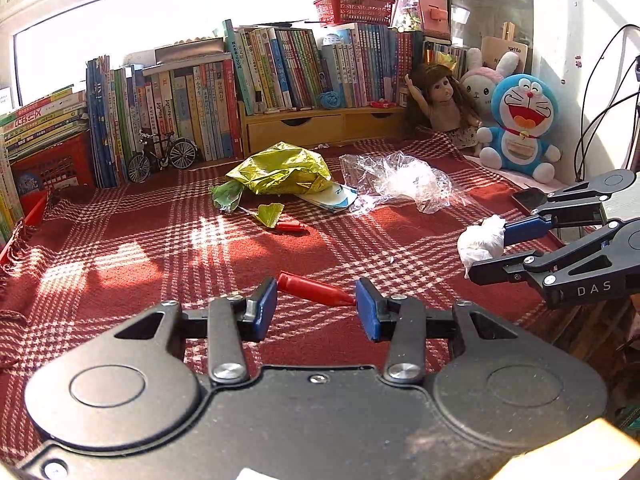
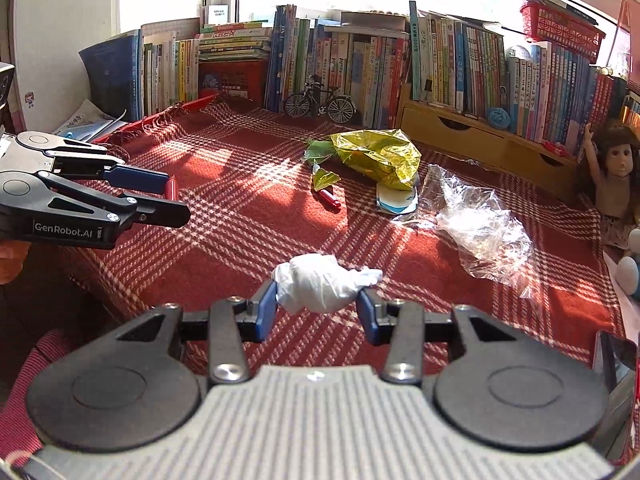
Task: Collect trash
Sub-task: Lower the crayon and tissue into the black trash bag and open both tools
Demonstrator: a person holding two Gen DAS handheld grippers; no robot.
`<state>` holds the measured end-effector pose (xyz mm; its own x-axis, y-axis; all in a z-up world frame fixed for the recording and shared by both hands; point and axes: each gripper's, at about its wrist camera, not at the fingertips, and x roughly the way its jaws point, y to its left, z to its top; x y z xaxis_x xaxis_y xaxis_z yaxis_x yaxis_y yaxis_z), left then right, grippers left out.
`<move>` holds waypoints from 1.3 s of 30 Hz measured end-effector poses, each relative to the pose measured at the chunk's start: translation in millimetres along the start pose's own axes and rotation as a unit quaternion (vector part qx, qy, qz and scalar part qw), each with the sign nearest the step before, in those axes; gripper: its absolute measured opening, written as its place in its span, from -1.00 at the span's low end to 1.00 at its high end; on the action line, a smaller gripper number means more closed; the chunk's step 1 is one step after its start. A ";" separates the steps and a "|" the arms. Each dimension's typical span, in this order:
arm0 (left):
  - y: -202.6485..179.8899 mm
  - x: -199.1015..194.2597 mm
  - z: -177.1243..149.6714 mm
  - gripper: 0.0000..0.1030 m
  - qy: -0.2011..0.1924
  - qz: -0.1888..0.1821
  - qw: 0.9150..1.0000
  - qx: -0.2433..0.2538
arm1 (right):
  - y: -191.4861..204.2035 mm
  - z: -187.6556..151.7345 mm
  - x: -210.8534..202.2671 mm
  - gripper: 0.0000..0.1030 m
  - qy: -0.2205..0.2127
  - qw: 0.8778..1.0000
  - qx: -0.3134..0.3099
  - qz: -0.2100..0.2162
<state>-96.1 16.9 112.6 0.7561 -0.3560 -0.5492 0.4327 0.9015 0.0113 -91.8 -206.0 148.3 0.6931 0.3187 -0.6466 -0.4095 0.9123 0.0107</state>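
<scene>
Left fingers (image 1: pixel 316 300) clamped across a red plastic tube (image 1: pixel 314 289), pads on its two ends. It is stiff, light and smooth, so it could pivot or slip out if I ease off.

Right fingers (image 2: pixel 318 300) clamped on a wad of white tissue (image 2: pixel 320 282), held clear of the red checked cloth (image 2: pixel 240 208). It is soft and near weightless, squashes under the pads, and is in no danger of breaking. Grip sits across its middle, twisted tail poking out to one side.

Left on the bench:
- yellow-green foil wrapper (image 1: pixel 280 172), crinkly and light; pinch a folded edge.
- a small foil scrap with another red tube (image 1: pixel 290 226) beside it.
- clear plastic film (image 1: pixel 396 182), limp, slippery and hard to see; take a bunched part.
- a white-blue paper piece (image 1: pixel 336 198) tucked under the foil.

Containers: red mesh basket (image 1: pixel 354 8) on top of the books, holding books or booklets. Wooden drawers (image 1: pixel 296 130) shut, contents hidden. No bin in either view, so I can't tell where this load goes.
</scene>
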 end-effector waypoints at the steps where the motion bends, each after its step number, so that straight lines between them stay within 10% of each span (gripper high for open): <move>1: -1.5 -5.5 -3.5 -0.19 0.000 -0.001 1.000 -0.001 | 3.1 -3.5 -4.0 -0.04 0.000 1.000 0.002 0.004; 21: -29.6 -47.2 -120.9 -0.19 0.086 -0.010 0.996 -0.029 | 48.2 -83.3 -8.3 -0.04 0.079 0.994 0.022 0.066; 39: -46.2 -17.1 -191.7 -0.19 0.235 -0.012 0.970 -0.060 | 93.6 -135.2 28.3 -0.02 0.186 0.975 0.015 0.121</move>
<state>-223.2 28.5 -38.7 0.4260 -0.2513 -0.8691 0.3664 0.9263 -0.0882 -190.7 -146.3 27.9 0.3133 0.4146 -0.8544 -0.5119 0.8315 0.2158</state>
